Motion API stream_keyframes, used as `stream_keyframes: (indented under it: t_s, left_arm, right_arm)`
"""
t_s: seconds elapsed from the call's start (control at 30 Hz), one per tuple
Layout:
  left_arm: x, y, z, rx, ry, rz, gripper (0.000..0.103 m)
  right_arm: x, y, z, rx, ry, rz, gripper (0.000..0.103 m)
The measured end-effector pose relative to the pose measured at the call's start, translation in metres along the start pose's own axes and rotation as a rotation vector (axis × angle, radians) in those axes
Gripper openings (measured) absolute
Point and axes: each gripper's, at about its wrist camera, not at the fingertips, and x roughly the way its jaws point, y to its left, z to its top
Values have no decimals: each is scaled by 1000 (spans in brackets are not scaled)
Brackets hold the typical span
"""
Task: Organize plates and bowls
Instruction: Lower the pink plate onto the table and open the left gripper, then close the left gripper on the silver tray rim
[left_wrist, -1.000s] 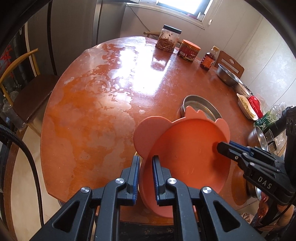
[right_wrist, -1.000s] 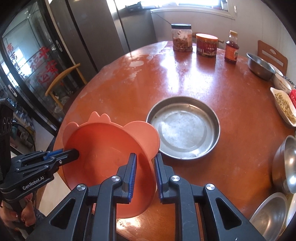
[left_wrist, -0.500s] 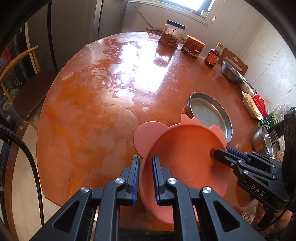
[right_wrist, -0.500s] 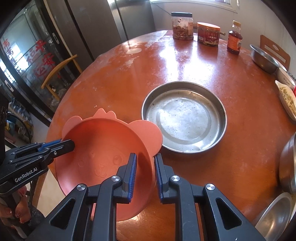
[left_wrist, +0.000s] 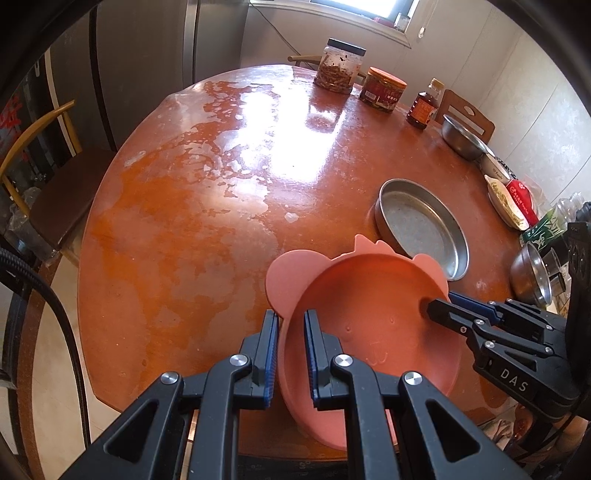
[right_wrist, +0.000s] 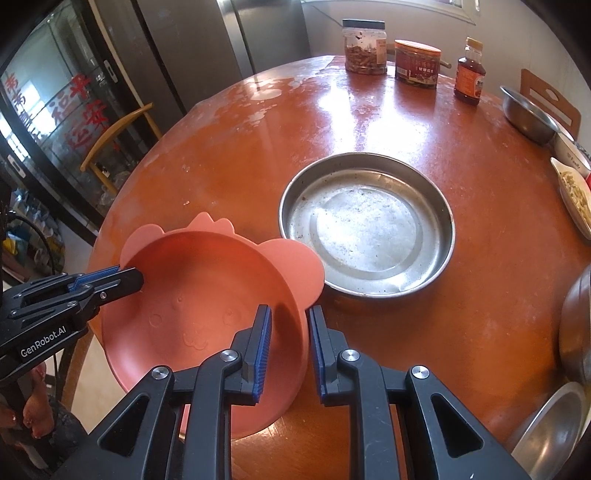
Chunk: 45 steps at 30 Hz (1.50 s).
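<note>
A salmon-pink bowl with round ears on its rim hangs over the near edge of the round orange table. My left gripper is shut on the bowl's left wall. My right gripper is shut on the opposite wall, next to one ear. Each gripper also shows in the other's view: the right gripper and the left gripper both have a finger inside the bowl. Just beyond the bowl, an empty round steel pan lies flat on the table.
At the far edge stand a clear jar, a red-lidded jar and a brown bottle. A steel bowl, a dish of food and more steel bowls line the right side. A wooden chair stands at the left.
Both grippers keep their grip on the pink bowl. It has come down a little toward the table and now lies flatter, closer to the steel pan.
</note>
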Motion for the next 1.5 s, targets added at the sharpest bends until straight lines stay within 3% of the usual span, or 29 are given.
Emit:
stream_keyframes:
  t_s: [0.13,0.33,0.53,0.8,1.0,1.27,1.5]
  left_arm:
    - [-1,1,0,7,-2,0,14]
    - [-2,2,0,3,-3,0,14]
    - [-10,3,0,3,-28,6,31]
    - [-28,1,12,8,-86,17,31]
    - [-27,-26,35,58,-102,-6,32]
    - [9,-67,75,116,-42,-79,32]
    - [51,-83,97,138,41,-54,32]
  right_arm:
    - [-2,-1,-1,7,-7,5,24]
    - [-9,-10,-1,47,-21,20,37]
    - [-21,-17,0,79,-55,18,37]
    - [-36,-51,0,236,-135,1,38]
    - [-40,-74,-2,322,-168,-46,38]
    - [-34,-90,-4,357,-172,-91,38]
    - [-22,-93,-2,373,-143,-107,38]
